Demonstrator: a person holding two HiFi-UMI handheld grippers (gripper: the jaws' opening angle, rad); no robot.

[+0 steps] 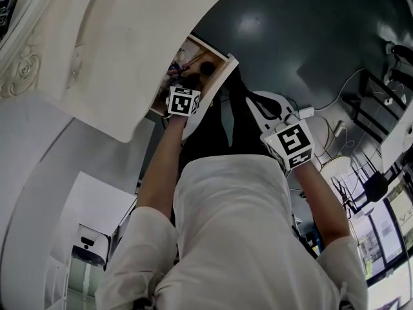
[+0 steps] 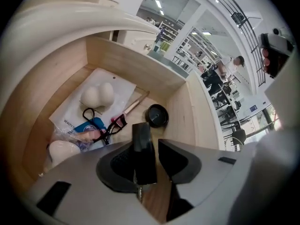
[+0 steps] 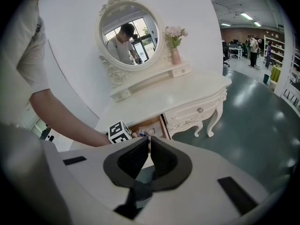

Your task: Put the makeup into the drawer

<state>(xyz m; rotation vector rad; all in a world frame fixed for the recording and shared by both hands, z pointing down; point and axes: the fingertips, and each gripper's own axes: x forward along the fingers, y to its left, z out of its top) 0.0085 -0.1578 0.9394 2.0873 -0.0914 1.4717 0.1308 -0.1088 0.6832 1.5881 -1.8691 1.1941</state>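
Note:
The wooden drawer [image 2: 136, 62] stands open under the white dressing table [image 3: 178, 97]. In it lie a white sponge [image 2: 97, 95], a black eyelash curler [image 2: 110, 128], a thin brush [image 2: 136, 104], a round black compact [image 2: 156, 115] and a blue packet [image 2: 91, 125]. My left gripper [image 2: 149, 143] reaches down into the drawer. A black oblong makeup case [image 2: 142, 146] stands between its jaws and leans on the left pad. A gap separates it from the right pad. My right gripper [image 3: 149, 142] hangs back from the table, its tips together with nothing between them.
An oval mirror [image 3: 129, 32] and a pink vase of flowers [image 3: 174, 50] stand on the table's raised shelf. A pale egg-shaped sponge [image 2: 63, 150] lies at the drawer's near left corner. Dark green floor [image 3: 253, 125] spreads to the right of the table.

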